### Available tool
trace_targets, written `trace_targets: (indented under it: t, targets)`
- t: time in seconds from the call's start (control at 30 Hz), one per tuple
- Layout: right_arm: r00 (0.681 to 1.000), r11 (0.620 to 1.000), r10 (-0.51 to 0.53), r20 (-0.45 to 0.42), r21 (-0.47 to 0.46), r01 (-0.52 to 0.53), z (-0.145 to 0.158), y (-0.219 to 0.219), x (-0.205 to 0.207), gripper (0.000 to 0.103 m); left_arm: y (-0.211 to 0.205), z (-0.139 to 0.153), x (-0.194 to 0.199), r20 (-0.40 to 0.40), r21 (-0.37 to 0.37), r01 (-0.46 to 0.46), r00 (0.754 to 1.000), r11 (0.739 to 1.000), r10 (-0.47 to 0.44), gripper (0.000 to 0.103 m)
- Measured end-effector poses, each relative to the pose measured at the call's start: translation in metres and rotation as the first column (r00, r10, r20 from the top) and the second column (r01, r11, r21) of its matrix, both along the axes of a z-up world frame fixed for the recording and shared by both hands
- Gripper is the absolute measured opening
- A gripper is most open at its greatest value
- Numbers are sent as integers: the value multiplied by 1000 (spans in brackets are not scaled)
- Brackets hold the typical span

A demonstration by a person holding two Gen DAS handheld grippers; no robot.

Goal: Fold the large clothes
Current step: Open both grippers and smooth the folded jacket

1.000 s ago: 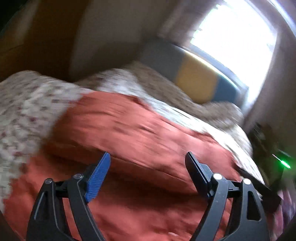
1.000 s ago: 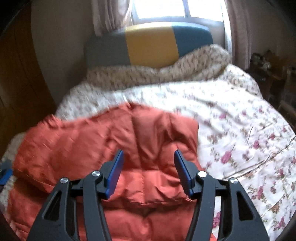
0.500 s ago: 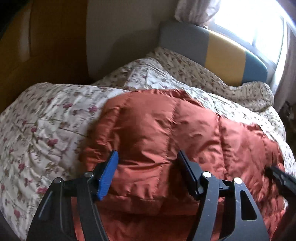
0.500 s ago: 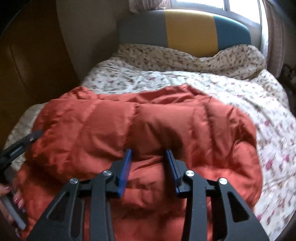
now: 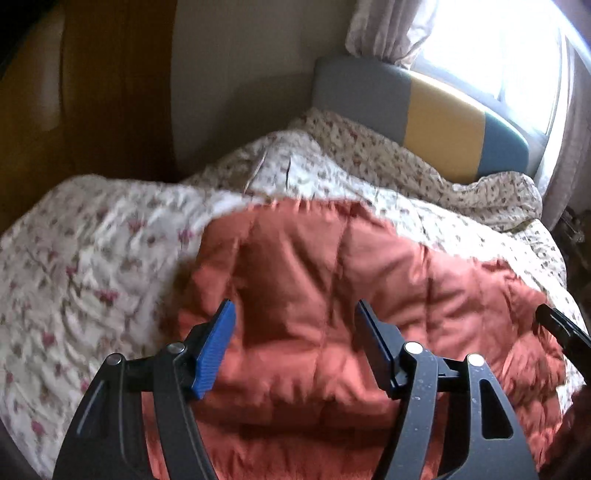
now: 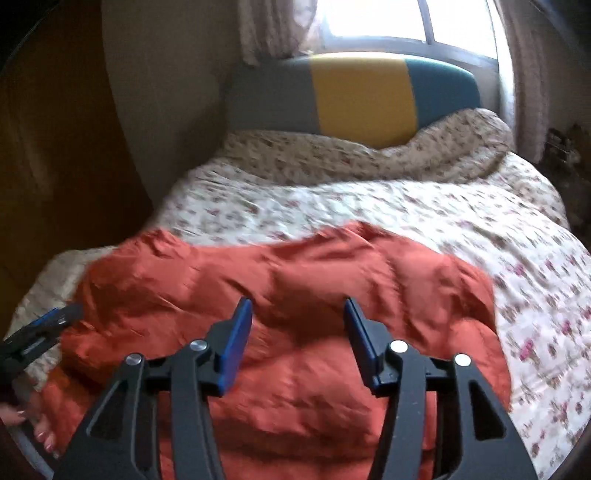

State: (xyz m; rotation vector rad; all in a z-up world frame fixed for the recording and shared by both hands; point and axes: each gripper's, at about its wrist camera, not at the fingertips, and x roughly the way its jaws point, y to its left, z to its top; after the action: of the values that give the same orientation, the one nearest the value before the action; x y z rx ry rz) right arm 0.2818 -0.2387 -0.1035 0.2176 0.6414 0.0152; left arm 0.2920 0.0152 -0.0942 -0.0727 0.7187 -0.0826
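A rust-red quilted down jacket (image 5: 332,280) lies folded in a bulky heap on the floral bedspread (image 5: 92,266); it also shows in the right wrist view (image 6: 295,280). My left gripper (image 5: 295,332) is open and empty, hovering over the jacket's left part. My right gripper (image 6: 297,325) is open and empty, above the jacket's middle. The left gripper's tip (image 6: 55,321) shows at the jacket's left edge in the right wrist view. The right gripper's finger (image 5: 561,328) shows at the far right of the left wrist view.
A grey, yellow and teal headboard (image 6: 362,96) stands under a bright window (image 6: 376,18). A bunched floral duvet (image 6: 369,158) lies along it. A brown wooden wardrobe (image 5: 74,92) stands to the left. Dark clutter (image 6: 565,147) sits right of the bed.
Both grippers have pulled back and up from the jacket. The right gripper's jaws have opened wider than half a second ago. The left view has steadied and turned toward the headboard.
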Motion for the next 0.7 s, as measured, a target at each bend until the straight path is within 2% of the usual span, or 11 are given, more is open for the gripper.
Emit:
trace_targets:
  t: [0.1, 0.2, 0.3, 0.33, 0.43, 0.5, 0.7]
  targets:
    - [999, 999, 28, -44, -24, -29, -10, 13, 31, 50, -17, -1, 26, -24, 81, 13, 1000, 997, -11, 66]
    - [997, 998, 26, -79, -54, -30, -24, 12, 54, 50, -31, -16, 53, -64, 169, 44, 997, 985, -34, 66]
    - [995, 992, 34, -95, -118, -46, -39, 15, 60, 50, -35, -33, 65, -72, 224, 51, 997, 973, -36, 74]
    - [995, 989, 37, -89, -139, -49, -44, 18, 61, 50, -34, -38, 66, -75, 223, 54, 996, 973, -38, 75]
    - [997, 984, 35, -67, -175, -46, -57, 22, 59, 50, -22, -51, 71, -81, 139, 70, 995, 988, -59, 76]
    - [998, 984, 29, -55, -175, -39, -66, 21, 60, 50, -17, -55, 72, -81, 108, 68, 995, 992, -59, 77]
    - [997, 982, 25, -66, -186, -37, -71, 22, 65, 50, -21, -61, 75, -92, 135, 63, 994, 989, -51, 78]
